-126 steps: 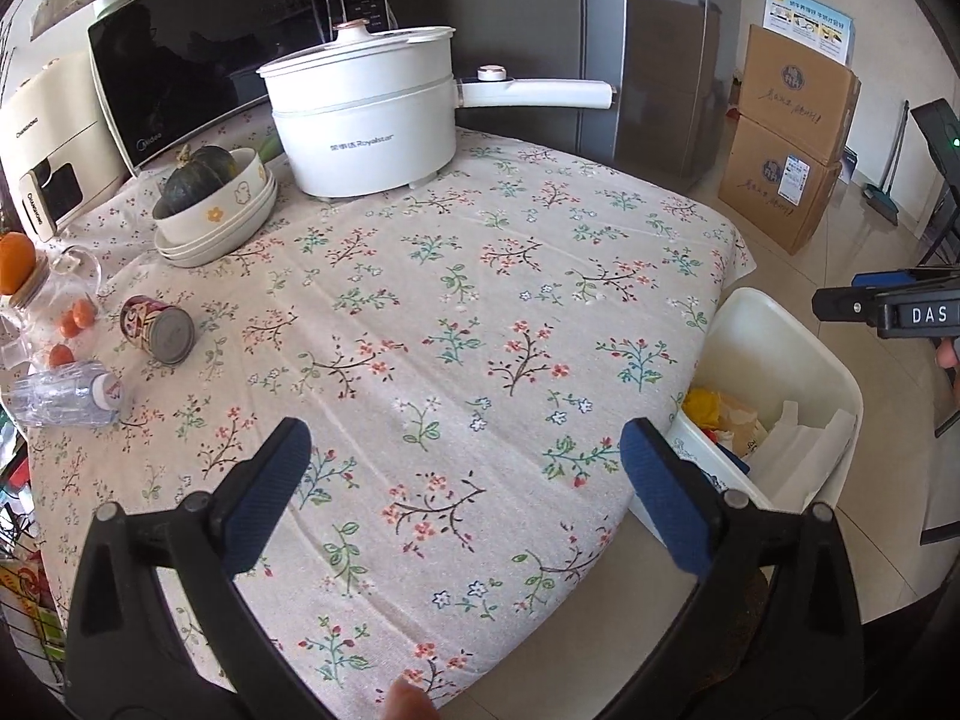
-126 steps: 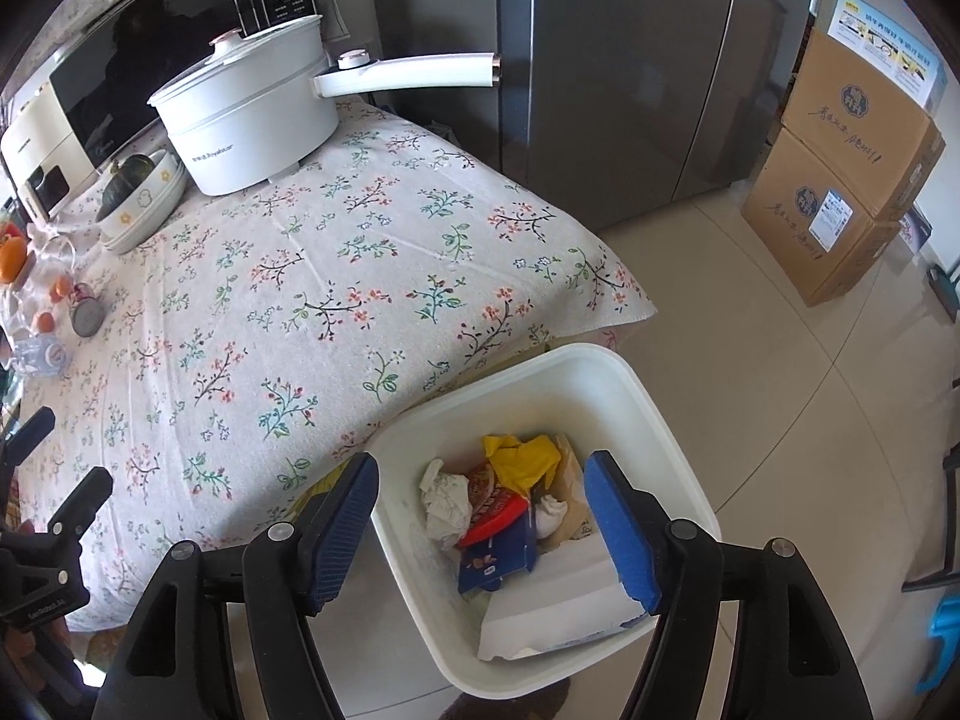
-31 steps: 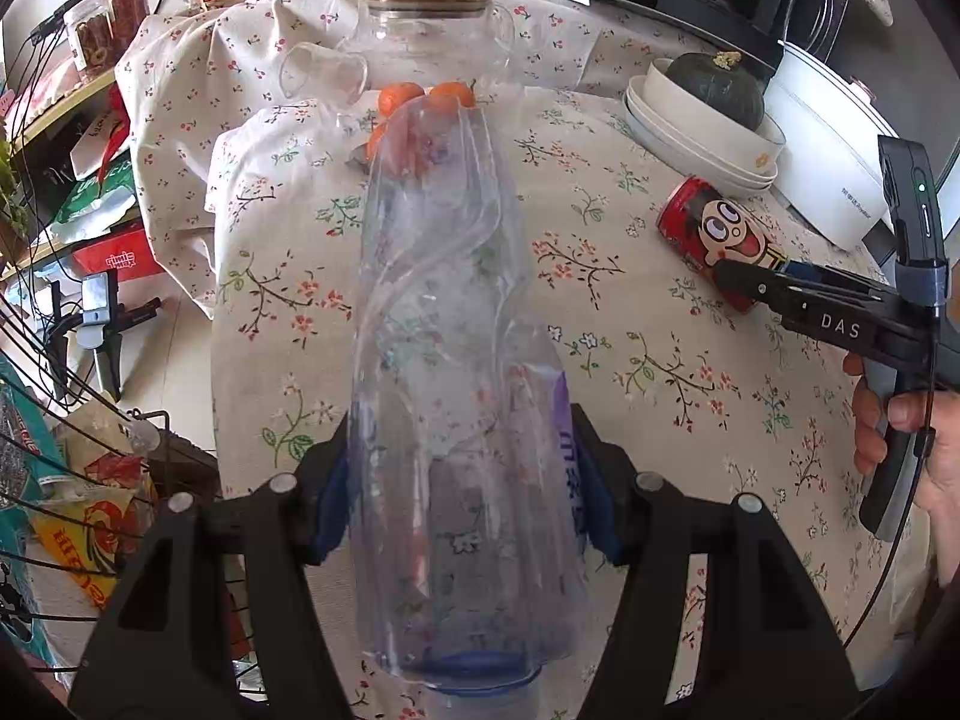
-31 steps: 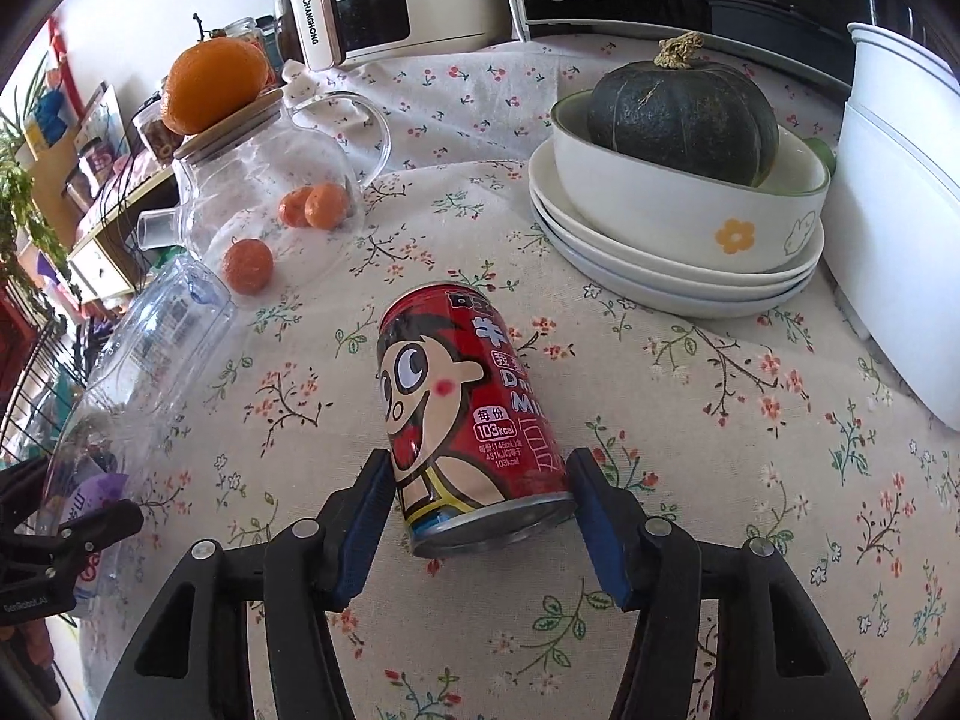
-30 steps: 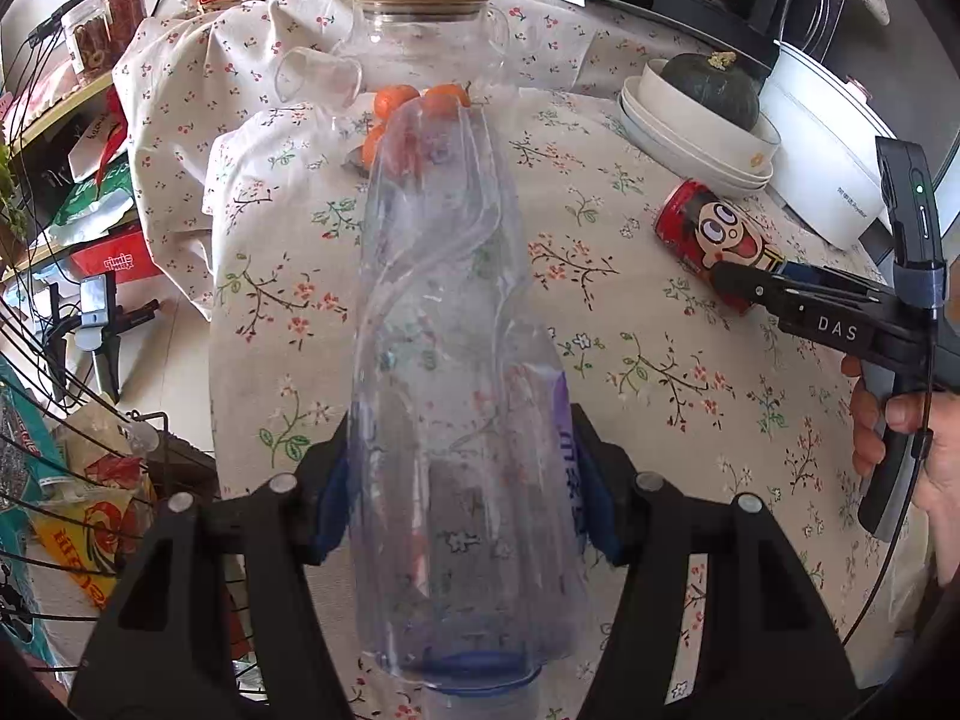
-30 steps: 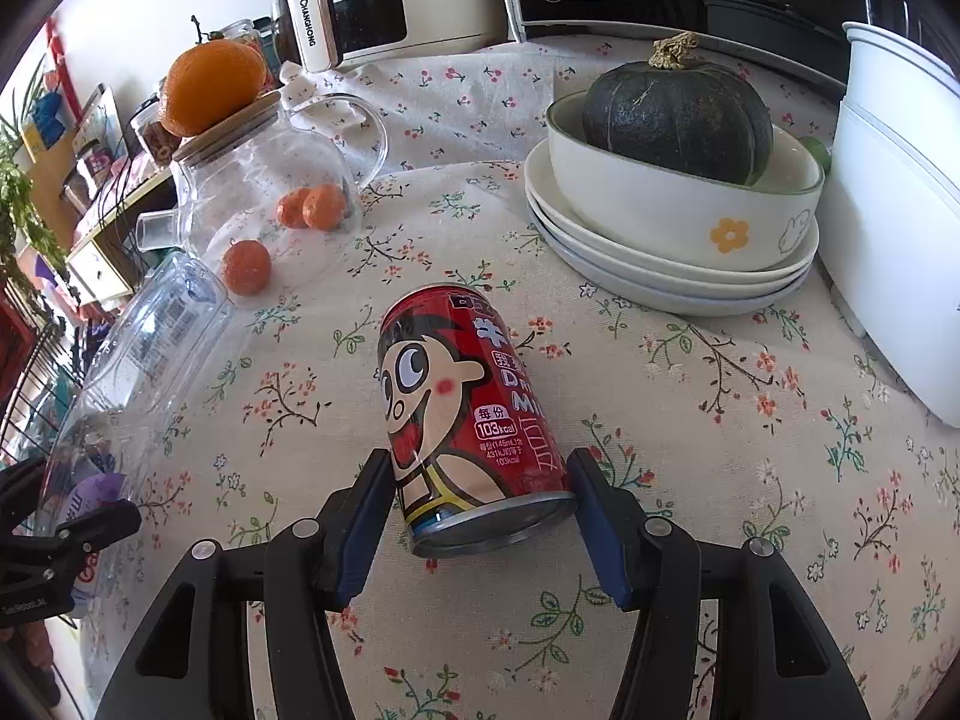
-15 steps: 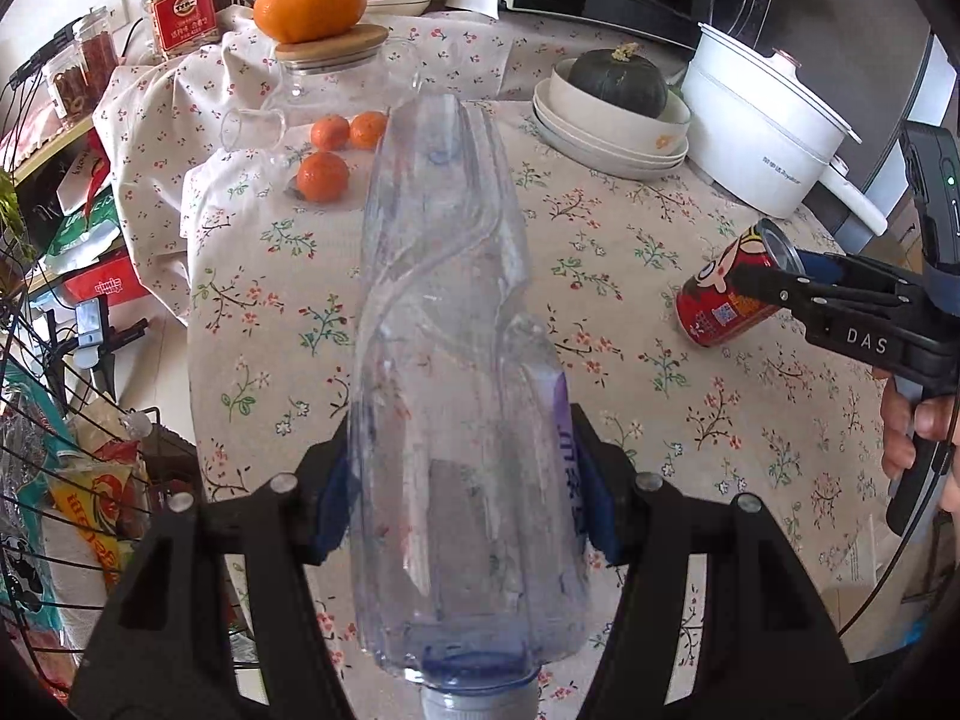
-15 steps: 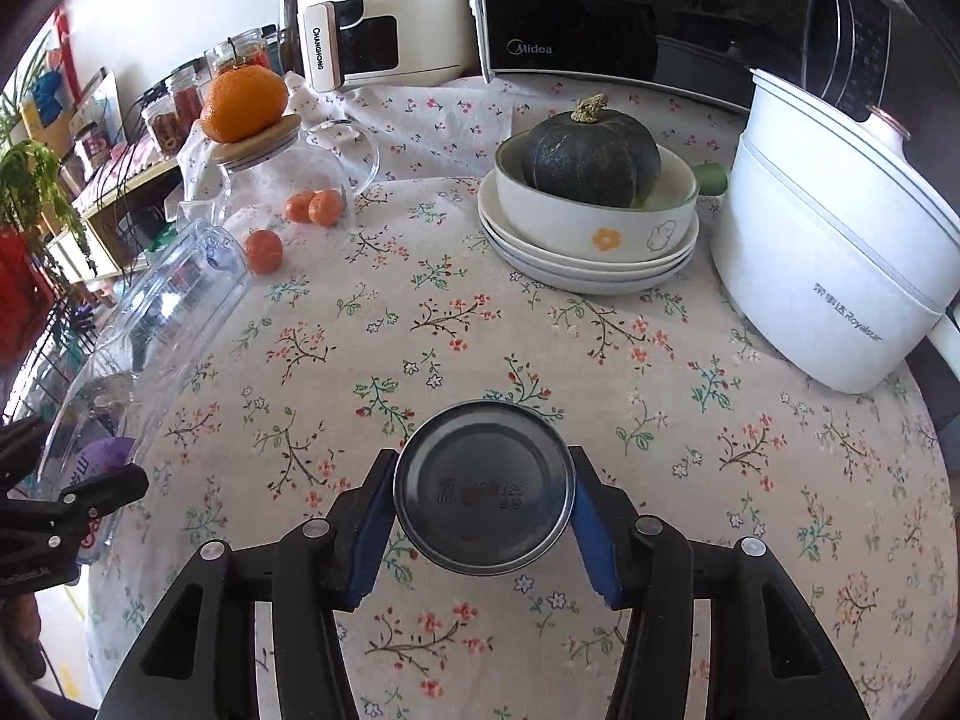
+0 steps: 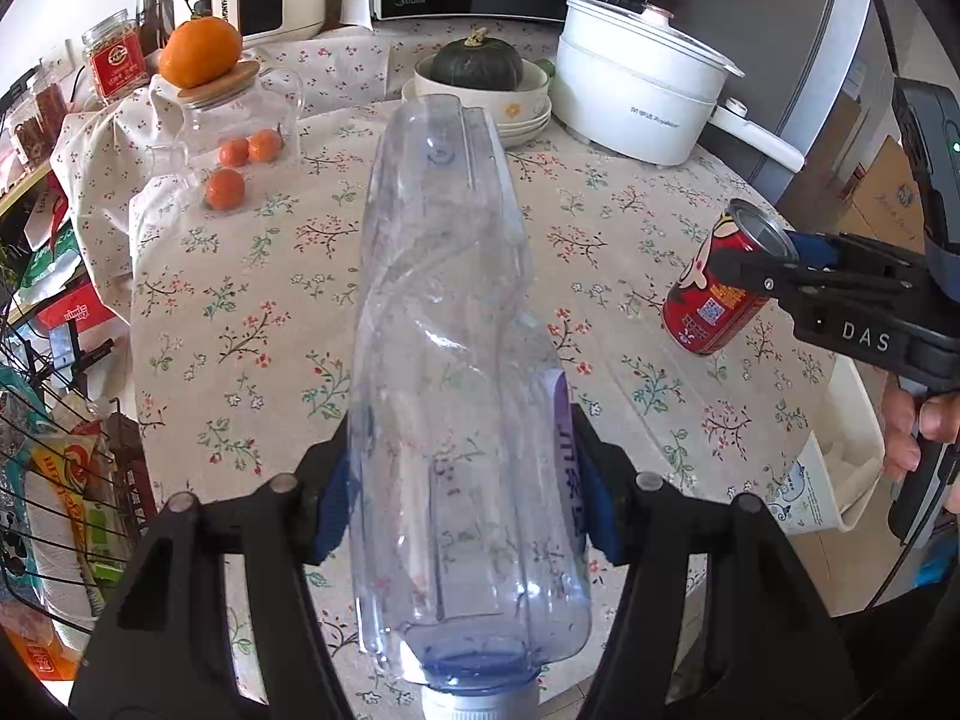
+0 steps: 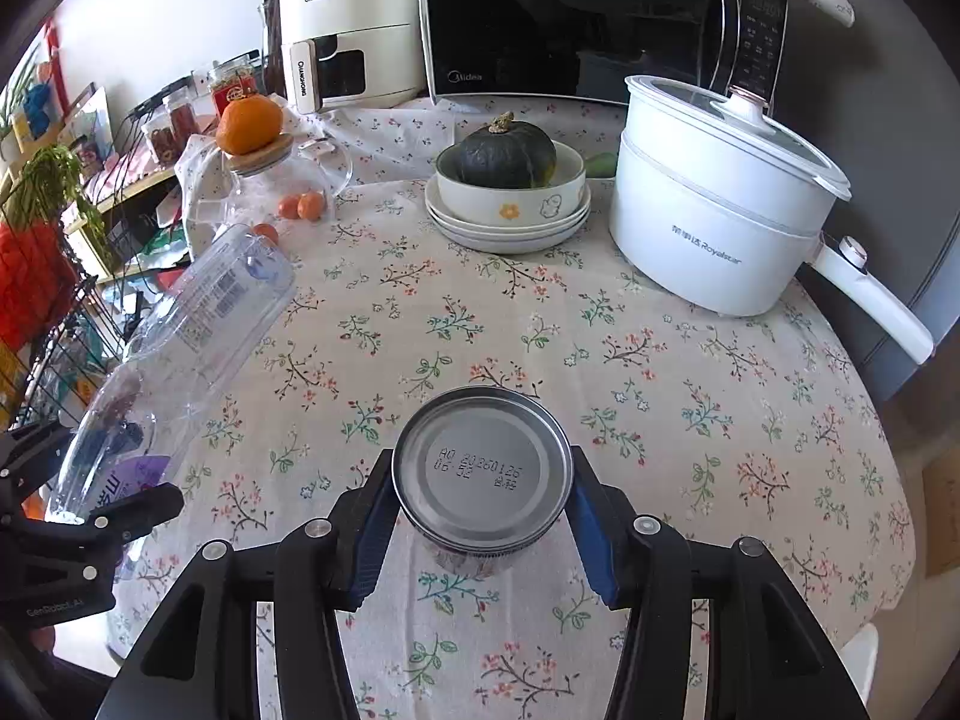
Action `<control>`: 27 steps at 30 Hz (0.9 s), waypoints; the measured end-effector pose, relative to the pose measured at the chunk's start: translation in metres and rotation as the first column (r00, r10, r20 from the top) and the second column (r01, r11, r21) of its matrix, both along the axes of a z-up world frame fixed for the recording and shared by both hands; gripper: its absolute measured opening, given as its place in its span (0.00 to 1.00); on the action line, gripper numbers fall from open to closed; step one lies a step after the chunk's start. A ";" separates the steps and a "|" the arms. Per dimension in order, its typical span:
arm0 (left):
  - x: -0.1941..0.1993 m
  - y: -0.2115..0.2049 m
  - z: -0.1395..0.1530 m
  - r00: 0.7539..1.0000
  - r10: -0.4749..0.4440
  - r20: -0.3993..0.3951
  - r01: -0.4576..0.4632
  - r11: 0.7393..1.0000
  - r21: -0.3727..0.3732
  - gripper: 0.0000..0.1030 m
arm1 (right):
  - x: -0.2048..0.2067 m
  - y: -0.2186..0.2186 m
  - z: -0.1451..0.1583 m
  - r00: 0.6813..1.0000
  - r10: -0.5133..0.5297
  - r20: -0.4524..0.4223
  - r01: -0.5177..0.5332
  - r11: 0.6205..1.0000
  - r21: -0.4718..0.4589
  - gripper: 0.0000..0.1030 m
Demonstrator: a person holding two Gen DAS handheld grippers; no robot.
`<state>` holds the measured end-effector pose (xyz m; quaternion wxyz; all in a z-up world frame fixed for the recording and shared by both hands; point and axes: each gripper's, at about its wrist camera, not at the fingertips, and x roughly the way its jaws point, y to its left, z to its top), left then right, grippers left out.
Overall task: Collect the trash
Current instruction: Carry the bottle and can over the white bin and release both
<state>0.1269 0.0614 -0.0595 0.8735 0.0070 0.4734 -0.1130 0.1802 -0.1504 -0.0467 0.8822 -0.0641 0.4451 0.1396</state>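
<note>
My left gripper (image 9: 462, 498) is shut on a crushed clear plastic bottle (image 9: 444, 324), held above the flowered tablecloth (image 9: 276, 312) with its white cap toward the camera. The same bottle (image 10: 186, 336) shows at the left of the right wrist view, clamped by the left gripper (image 10: 90, 516). My right gripper (image 10: 480, 510) is shut on a red drink can (image 10: 480, 474), lifted off the table with its silver bottom facing the camera. In the left wrist view the can (image 9: 714, 294) hangs at the right in the right gripper (image 9: 774, 264), with a hand (image 9: 918, 426) on the handle.
A white pot (image 10: 714, 210), stacked bowls with a dark squash (image 10: 504, 156), a glass jar topped by an orange (image 10: 249, 117), small oranges (image 9: 225, 189), a microwave (image 10: 576, 18) and a white appliance (image 10: 342, 42) ring the table's far side. The white bin (image 9: 840, 456) stands at the table's right edge.
Both grippers have lifted and pulled back from the table with their loads. The can came off the cloth and tipped bottom-first toward the camera; more of the table now shows.
</note>
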 end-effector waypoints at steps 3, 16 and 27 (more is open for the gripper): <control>-0.011 -0.016 0.002 0.999 -0.032 0.002 0.032 0.999 -0.006 0.62 | -0.017 -0.015 0.006 1.000 -0.022 0.004 0.022 1.000 0.003 0.52; -0.044 -0.088 0.005 0.983 -0.183 0.000 0.183 0.982 -0.044 0.63 | -0.067 -0.090 0.009 0.980 -0.183 -0.073 0.184 0.983 0.010 0.52; -0.050 -0.147 0.006 0.956 -0.292 0.002 0.292 0.955 -0.046 0.64 | -0.085 -0.154 0.011 0.949 -0.301 -0.094 0.306 0.952 0.034 0.53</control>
